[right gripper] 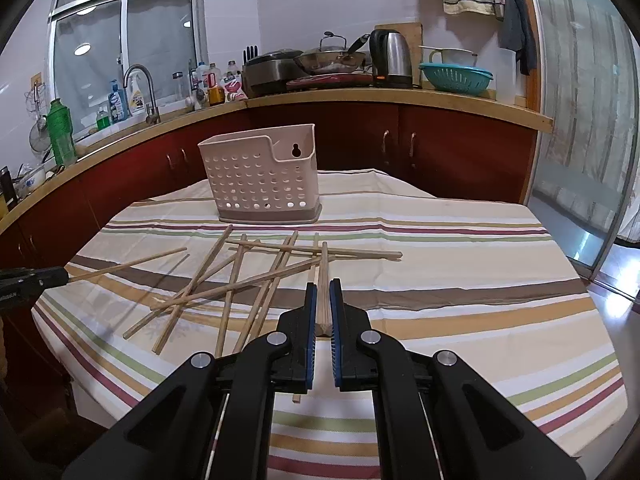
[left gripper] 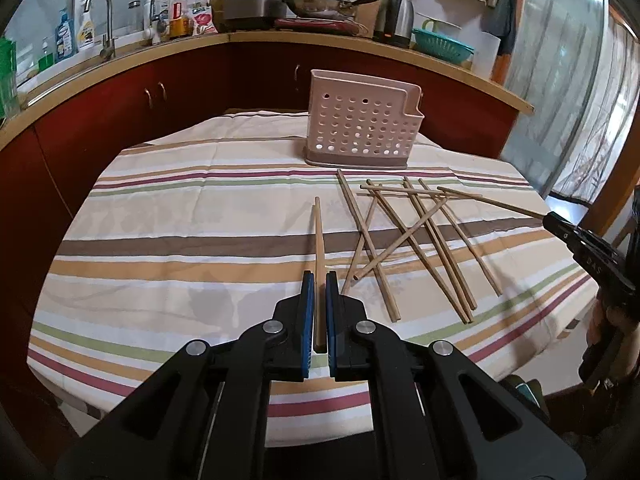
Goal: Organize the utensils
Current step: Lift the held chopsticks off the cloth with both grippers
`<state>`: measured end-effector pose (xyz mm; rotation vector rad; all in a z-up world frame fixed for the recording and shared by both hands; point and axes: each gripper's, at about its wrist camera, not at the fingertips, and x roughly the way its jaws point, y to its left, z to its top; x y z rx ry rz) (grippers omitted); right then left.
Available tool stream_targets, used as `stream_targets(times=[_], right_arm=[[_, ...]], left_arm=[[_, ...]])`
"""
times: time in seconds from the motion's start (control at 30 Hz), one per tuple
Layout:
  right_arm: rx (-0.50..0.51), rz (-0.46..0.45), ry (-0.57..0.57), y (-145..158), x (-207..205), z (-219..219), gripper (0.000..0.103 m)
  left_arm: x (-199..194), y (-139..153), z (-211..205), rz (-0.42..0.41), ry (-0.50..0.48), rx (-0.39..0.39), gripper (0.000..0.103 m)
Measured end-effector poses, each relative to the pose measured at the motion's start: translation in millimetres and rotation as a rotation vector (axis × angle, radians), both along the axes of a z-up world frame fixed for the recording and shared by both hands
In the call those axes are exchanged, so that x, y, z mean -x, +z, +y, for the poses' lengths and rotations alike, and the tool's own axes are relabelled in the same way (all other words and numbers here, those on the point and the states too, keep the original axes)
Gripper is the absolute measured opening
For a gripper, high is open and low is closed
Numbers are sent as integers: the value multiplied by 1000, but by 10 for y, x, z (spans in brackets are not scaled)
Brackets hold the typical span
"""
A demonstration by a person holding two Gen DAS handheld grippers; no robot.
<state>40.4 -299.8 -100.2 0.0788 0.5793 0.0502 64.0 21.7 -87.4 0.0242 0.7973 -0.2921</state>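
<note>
One chopstick [left gripper: 318, 240] is clamped between the left gripper's [left gripper: 319, 280] jaws, long axis running straight ahead toward the perforated holder [left gripper: 362, 128]. The right gripper [right gripper: 323, 286] grasps a second chopstick [right gripper: 324, 276] likewise, tip toward the holder. The loose chopsticks [left gripper: 416, 240] lie criss-crossed on the striped tablecloth [left gripper: 180, 220], just before the holder.

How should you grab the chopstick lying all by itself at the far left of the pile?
Grip that leftmost chopstick near its far, upper end, coming down from above with the jaws across it. That end lies flat on the striped tablecloth with bare cloth either side; lower down, other chopsticks cross it.
</note>
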Motion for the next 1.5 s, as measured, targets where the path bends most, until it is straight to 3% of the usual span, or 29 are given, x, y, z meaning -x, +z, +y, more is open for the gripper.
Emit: stream_targets(times=[0.33, 0.7, 1.07, 1.5], right_arm=[[45, 30, 3, 174, 164, -44, 7], [38, -36, -21, 312, 133, -54, 7], [42, -97, 2, 519, 69, 9, 7], [22, -141, 10, 584, -61, 34, 7]], left_arm=[[16, 105, 80, 25, 3, 6, 6], [-68, 197, 78, -21, 21, 30, 6], [-150, 261, 140, 11, 29, 50, 6], [-373, 445, 72, -138, 59, 52, 6]])
